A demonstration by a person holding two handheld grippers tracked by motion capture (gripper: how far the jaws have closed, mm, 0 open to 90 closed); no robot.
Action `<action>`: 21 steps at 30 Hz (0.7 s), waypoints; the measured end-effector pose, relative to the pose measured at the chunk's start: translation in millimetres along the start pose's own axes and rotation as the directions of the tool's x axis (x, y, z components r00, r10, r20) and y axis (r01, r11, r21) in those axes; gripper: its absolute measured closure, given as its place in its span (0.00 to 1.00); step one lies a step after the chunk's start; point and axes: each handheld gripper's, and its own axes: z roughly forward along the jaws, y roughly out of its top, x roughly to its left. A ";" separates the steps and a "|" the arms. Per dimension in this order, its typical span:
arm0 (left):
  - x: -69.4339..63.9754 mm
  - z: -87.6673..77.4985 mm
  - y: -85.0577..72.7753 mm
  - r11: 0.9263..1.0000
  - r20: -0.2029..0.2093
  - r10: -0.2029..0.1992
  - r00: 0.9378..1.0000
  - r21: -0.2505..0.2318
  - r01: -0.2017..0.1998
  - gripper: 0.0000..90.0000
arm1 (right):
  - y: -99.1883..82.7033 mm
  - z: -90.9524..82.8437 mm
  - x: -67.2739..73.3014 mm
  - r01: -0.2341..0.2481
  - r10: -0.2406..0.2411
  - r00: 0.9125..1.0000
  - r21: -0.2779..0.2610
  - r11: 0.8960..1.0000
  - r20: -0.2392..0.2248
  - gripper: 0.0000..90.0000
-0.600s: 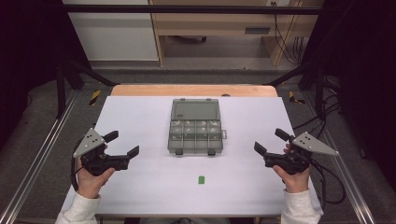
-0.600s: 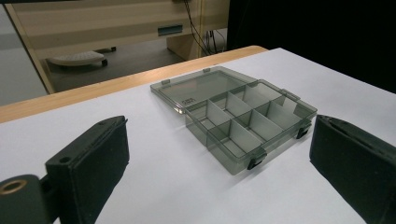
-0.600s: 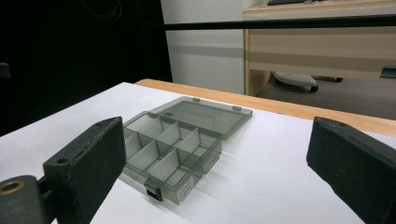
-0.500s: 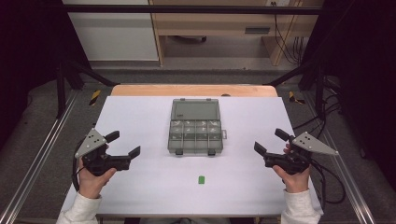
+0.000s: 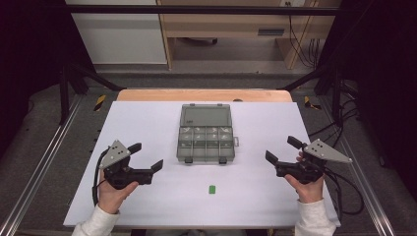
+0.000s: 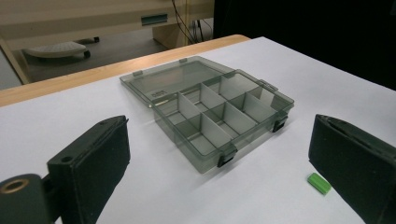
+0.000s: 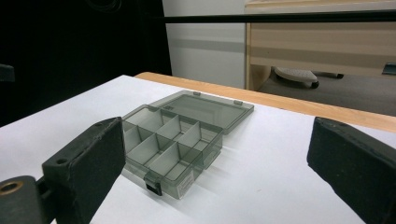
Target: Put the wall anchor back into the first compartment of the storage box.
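Green block (image 5: pixel 212 189), small and alone, lies on the white table (image 5: pixel 147 123) near the person's edge, just in front of the smoky grey compartment box (image 5: pixel 205 142) and clear of it. Starting at the left: the left gripper (image 5: pixel 146 157) hovers low over the table, jaws spread wide, nothing between them. In the left gripper view the block (image 6: pixel 319 182) sits just inside the right-hand jaw, so this side looks closest to a pick. Moving to the middle, the box stands open, its lid (image 5: pixel 206 116) folded flat away from the person, and the compartments look empty from every angle; the latches face the block. Over on the right, the right gripper (image 5: pixel 282 150) mirrors its partner: jaws parted, empty, pointed at the box (image 7: pixel 173 144) from the far side and well apart from it. My read is that nothing has started; this is the ready stance before the first reach. The next move likely calls for one gripper to swing inward and down, straddle the block squarely, and close gently, since something that small could skid on the smooth top. Then it needs lifting over the front wall into a cell.
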 end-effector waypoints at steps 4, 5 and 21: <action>-11.2 8.7 -1.7 1.000 0.020 0.002 1.000 0.018 -0.002 0.05 | -0.1 -0.1 0.5 -0.001 0.001 1.000 0.000 1.000 0.000 0.05; -13.8 10.9 -2.2 1.000 0.022 0.003 1.000 0.023 -0.004 0.05 | -0.1 -0.4 0.3 0.000 0.000 1.000 0.002 1.000 0.001 0.05; -54.0 53.9 -21.2 0.990 0.078 0.020 0.997 0.137 -0.030 0.06 | -1.5 2.8 1.6 0.002 -0.002 1.000 0.010 1.000 -0.005 0.05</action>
